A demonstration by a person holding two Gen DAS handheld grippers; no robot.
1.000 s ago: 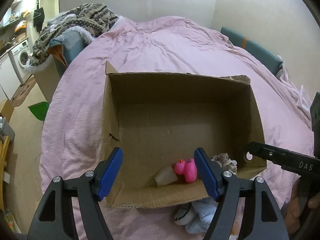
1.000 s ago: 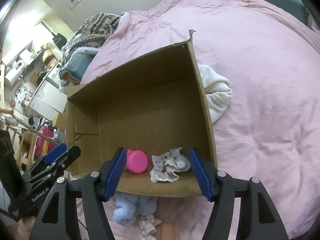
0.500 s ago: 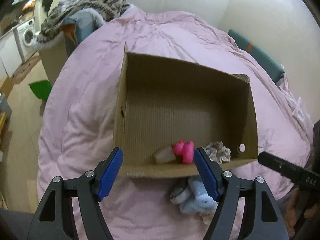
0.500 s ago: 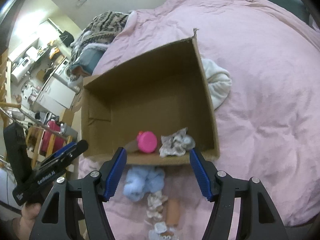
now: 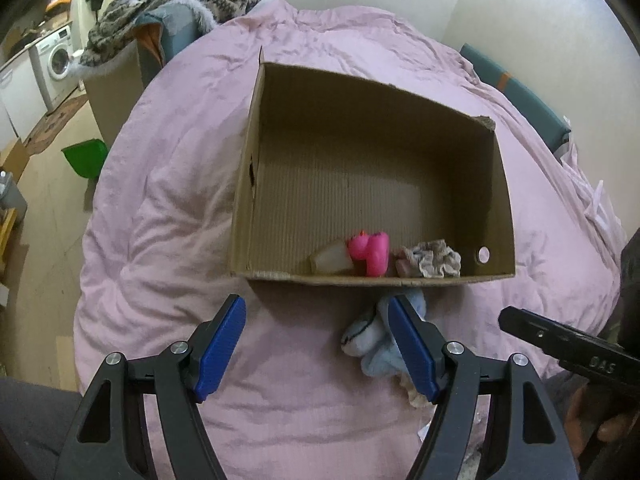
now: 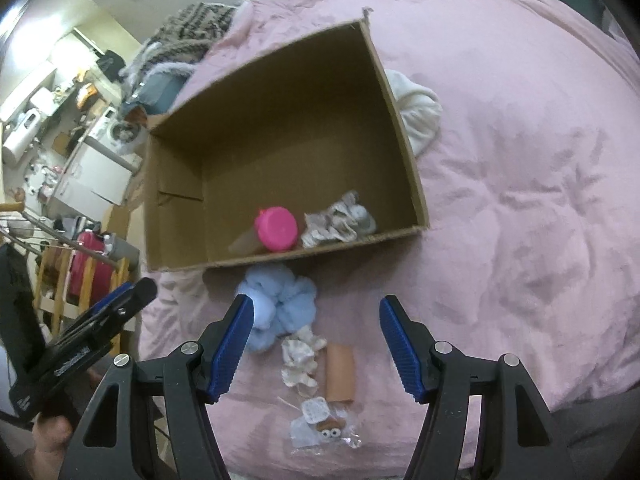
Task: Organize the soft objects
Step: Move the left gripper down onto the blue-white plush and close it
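An open cardboard box lies on the pink bed. Inside at its near wall lie a pink-capped bottle and a grey lace scrunchie. In front of the box lie a fluffy light-blue sock bundle, a cream scrunchie, a tan tube and a small clear packet. My left gripper is open and empty, near the blue bundle. My right gripper is open and empty above the cream scrunchie and tube.
A white cloth lies against the box's right wall. A patterned blanket heap sits at the bed's far left corner. The floor with a green dustpan and a washing machine lies left of the bed.
Both grippers have pulled back from over the box toward the near side of the bed. The items in front of the box have come into view. Both stay open.
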